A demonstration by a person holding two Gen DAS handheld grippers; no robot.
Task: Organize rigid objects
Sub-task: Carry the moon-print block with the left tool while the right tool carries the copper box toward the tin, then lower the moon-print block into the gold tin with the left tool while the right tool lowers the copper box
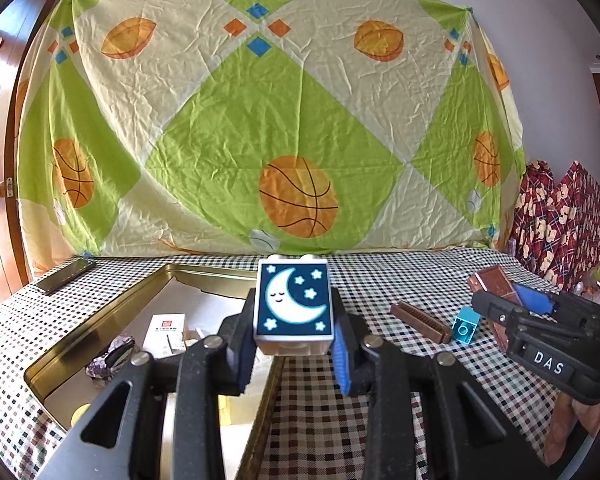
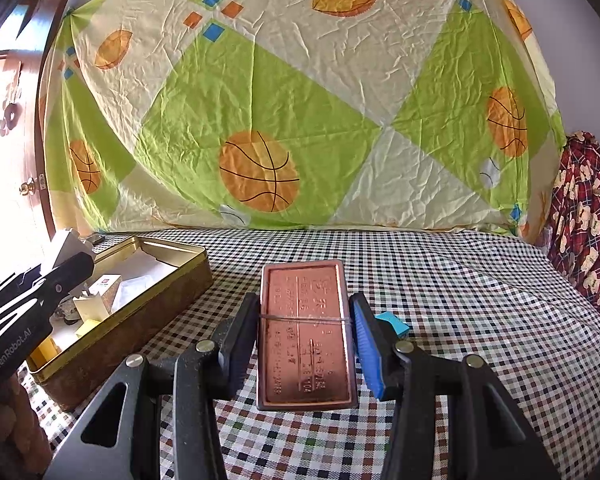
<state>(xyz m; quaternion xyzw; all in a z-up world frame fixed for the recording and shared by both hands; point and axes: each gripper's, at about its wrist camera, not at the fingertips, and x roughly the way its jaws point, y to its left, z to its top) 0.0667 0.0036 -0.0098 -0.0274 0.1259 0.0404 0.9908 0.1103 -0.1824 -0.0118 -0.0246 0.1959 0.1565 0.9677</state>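
My left gripper [image 1: 294,334] is shut on a white toy block with a moon picture [image 1: 293,302] and holds it above the right rim of the gold tin box [image 1: 112,312]. My right gripper [image 2: 306,332] is shut on a flat copper-coloured case [image 2: 306,332] above the checked cloth; it also shows in the left wrist view [image 1: 496,292]. A brown comb-like bar [image 1: 420,321] and a small cyan brick [image 1: 465,325] lie on the cloth right of the tin. The cyan brick peeks out behind my right finger [image 2: 394,322].
The tin [image 2: 140,312] holds a white card box [image 1: 166,330], a purple stone [image 1: 110,360] and paper scraps. A dark phone [image 1: 66,275] lies at the table's far left. A sheet hangs behind the table. Red patterned fabric [image 2: 588,220] sits at the right.
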